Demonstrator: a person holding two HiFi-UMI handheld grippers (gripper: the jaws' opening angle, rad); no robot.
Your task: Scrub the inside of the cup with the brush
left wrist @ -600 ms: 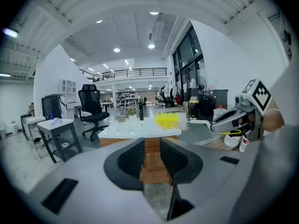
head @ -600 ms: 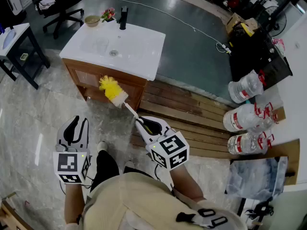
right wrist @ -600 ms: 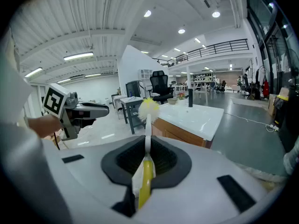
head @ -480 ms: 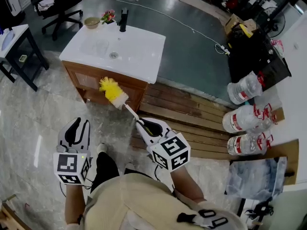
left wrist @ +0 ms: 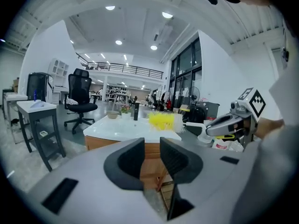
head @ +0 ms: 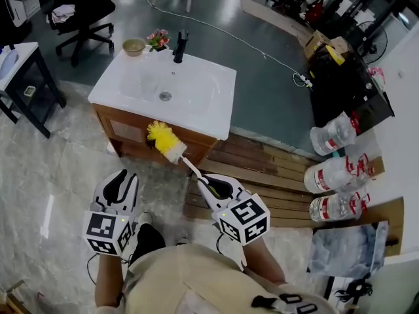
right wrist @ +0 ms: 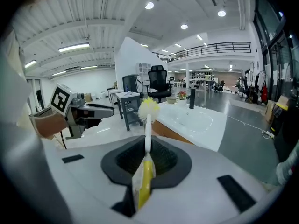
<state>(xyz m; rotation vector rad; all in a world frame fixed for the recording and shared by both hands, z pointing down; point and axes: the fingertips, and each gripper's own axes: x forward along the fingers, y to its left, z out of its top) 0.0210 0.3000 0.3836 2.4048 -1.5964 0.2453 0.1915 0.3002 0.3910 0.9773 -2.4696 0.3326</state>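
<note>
My right gripper (head: 208,180) is shut on the white handle of a brush with a yellow bristle head (head: 162,139). The bristles point at the front edge of a white sink top (head: 216,106) on a wooden cabinet. In the right gripper view the brush (right wrist: 148,107) stands up from between the jaws of the right gripper (right wrist: 147,148). My left gripper (head: 126,175) hangs lower left over the floor, jaws a little apart and empty. In its own view the left gripper (left wrist: 152,148) faces the sink and the brush (left wrist: 164,121). No cup can be made out for sure.
A black tap (head: 179,46), a small bowl (head: 134,46) and pink flowers (head: 157,39) stand at the back of the sink. Wooden boards (head: 268,165) lie to the right, with large water bottles (head: 332,133) beyond. An office chair (head: 82,5) and a dark side table (head: 19,70) are at left.
Both grippers and the view have moved closer to the sink. The brush head now reaches the cabinet's front edge. Both grips are unchanged.
</note>
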